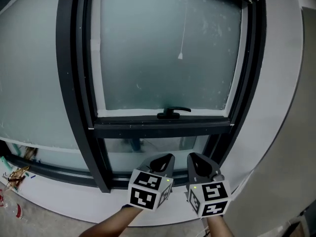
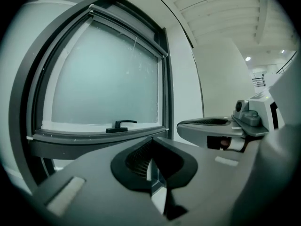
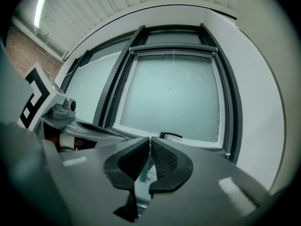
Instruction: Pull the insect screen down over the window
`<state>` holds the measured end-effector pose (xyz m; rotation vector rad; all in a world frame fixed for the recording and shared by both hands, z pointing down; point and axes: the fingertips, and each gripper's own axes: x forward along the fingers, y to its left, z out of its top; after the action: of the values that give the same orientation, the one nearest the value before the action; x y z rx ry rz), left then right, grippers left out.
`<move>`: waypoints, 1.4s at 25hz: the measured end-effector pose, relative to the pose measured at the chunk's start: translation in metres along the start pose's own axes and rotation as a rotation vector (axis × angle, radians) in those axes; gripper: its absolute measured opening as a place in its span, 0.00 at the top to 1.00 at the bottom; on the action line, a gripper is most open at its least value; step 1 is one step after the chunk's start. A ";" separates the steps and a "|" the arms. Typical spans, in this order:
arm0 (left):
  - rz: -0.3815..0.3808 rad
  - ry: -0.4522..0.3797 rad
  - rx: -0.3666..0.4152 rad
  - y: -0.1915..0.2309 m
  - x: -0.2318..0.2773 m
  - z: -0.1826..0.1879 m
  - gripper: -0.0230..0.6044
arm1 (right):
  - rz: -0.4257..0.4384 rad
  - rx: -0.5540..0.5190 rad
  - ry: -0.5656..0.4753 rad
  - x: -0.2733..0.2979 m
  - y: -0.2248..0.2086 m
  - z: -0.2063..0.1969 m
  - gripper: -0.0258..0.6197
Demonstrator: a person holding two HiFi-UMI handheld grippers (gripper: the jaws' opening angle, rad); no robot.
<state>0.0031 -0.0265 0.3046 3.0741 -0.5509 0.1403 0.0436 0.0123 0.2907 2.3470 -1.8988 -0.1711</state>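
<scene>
Our left gripper [image 1: 167, 160] and right gripper [image 1: 194, 158] sit pressed together, empty, at 6 o'clock, so we may fumble the insect screen's thin cord [image 1: 183, 28] hanging at 12 o'clock and tug it crooked.

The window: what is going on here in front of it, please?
A person stands at a dark-framed window. The left hand-held gripper and the right hand-held gripper, one in each hand, are both shut and empty, below the window handle. A thin pull cord hangs from the top, its end high on the frosted pane; neither gripper touches it. The screen seems not yet pulled down.
</scene>
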 end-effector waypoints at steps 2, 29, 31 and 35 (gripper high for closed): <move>0.000 -0.009 0.000 0.030 0.022 0.008 0.94 | -0.001 -0.002 -0.003 0.036 -0.003 0.003 0.94; 0.075 -0.145 0.079 0.175 0.184 0.163 0.94 | 0.125 -0.076 -0.228 0.270 -0.125 0.193 0.87; 0.103 -0.156 0.082 0.172 0.198 0.171 0.94 | 0.157 -0.076 -0.246 0.279 -0.141 0.204 0.85; 0.160 -0.175 0.099 0.163 0.222 0.179 0.94 | 0.230 -0.061 -0.268 0.296 -0.169 0.217 0.80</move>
<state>0.1692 -0.2621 0.1466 3.1546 -0.8223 -0.1038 0.2332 -0.2469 0.0455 2.1350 -2.2289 -0.5368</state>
